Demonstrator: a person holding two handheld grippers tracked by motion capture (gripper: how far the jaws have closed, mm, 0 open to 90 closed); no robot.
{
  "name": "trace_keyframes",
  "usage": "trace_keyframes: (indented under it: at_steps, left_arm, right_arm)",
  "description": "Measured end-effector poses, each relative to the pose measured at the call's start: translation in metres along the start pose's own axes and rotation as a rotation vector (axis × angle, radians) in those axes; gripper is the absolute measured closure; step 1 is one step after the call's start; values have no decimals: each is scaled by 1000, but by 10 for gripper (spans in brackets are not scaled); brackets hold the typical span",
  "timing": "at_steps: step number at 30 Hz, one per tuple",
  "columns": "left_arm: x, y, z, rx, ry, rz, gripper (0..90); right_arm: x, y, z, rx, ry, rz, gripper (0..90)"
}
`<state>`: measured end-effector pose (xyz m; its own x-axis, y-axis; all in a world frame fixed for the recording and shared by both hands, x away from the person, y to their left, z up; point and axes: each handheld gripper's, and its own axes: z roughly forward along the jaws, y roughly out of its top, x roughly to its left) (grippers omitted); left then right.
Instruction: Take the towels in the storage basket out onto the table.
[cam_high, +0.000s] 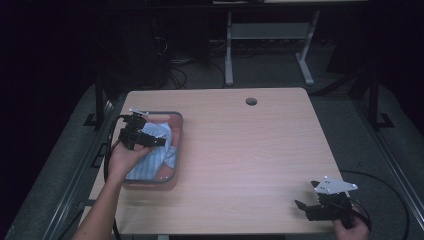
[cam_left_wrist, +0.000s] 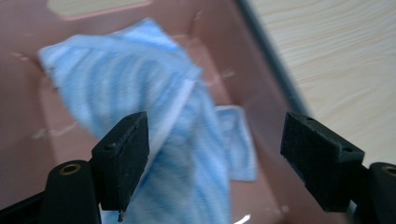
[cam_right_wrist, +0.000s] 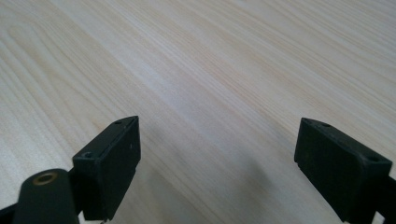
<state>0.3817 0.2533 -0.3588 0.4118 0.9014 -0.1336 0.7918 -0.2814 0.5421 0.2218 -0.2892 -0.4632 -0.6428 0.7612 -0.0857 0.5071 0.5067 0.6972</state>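
My right tongs (cam_high: 306, 206) spread wide over the bare wooden surface (cam_high: 250, 150) at its near right corner, my left tongs (cam_left_wrist: 215, 154) spread over a blue striped cloth (cam_left_wrist: 154, 116) lying inside the reddish-brown bin (cam_high: 178, 131) at the left.

Wooden bench (cam_high: 240, 150), left gripper (cam_high: 150, 140) over blue striped cloth (cam_high: 159, 150) in pink tray (cam_high: 177, 145), right gripper (cam_high: 307, 205) at near right corner

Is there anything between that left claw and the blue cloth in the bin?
Nothing visible. The left gripper is open right over the striped cloth, which lies crumpled in the pink bin. In the left gripper view the cloth already shows between the jaws, close by the left one; whether they touch it cannot be told.
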Motion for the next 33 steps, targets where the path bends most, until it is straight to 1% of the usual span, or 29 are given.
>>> trace_keyframes:
  at_steps: [1,3,4,5,6,7,8,10,12,15,17,19,21,23,26,27,30,31,32,33]
  left_arm:
    - [2,-1,3,14,14,-11,234]
    - [5,-3,6,19,20,-25,231]
    - [7,-4,8,30,19,-26,231]
    - [7,-4,8,30,19,-26,231]
    - [8,-5,13,59,15,-26,236]
    - [8,-5,13,59,15,-26,242]
    - [8,-7,19,101,12,-14,242]
    - [6,-7,25,130,28,-2,242]
    - [5,-7,29,159,41,4,244]
    - [3,-7,37,209,79,24,261]
    - [4,-7,43,234,84,30,268]
    - [3,-6,49,255,83,26,297]
    - [2,-6,55,282,110,44,321]
    - [1,-6,60,306,122,55,347]
    - [-1,-8,64,323,133,88,416]
    - [-1,-9,64,324,135,93,430]
    - [-1,-10,64,326,135,96,474]
    - [0,-11,65,323,131,92,480]
    - [1,-12,65,317,126,77,489]
    - [1,-12,65,315,126,74,497]
  right_arm:
    - [1,0,0,2,2,-2,139]
    - [1,0,0,3,1,-4,139]
    - [0,0,-1,0,1,-6,139]
    - [0,0,-1,0,1,-6,139]
    - [0,0,-1,-2,0,-2,139]
    - [0,0,-1,-2,0,-2,139]
    - [0,-1,-1,-1,0,1,139]
    - [0,-1,-1,-3,1,5,139]
    - [1,-1,0,-6,2,-5,139]
    - [2,0,0,1,5,-5,139]
    - [2,0,0,-4,7,-10,139]
    - [3,0,0,-4,11,-6,139]
    - [3,1,1,-2,11,-12,139]
    - [3,1,1,-5,12,-17,139]
    - [4,1,2,-7,14,-14,139]
    - [4,1,2,-3,15,-15,139]
    - [5,2,2,-2,19,-10,139]
    - [5,2,2,-5,18,-13,139]
    - [6,2,3,-7,20,-16,139]
    - [6,2,3,-6,20,-17,139]
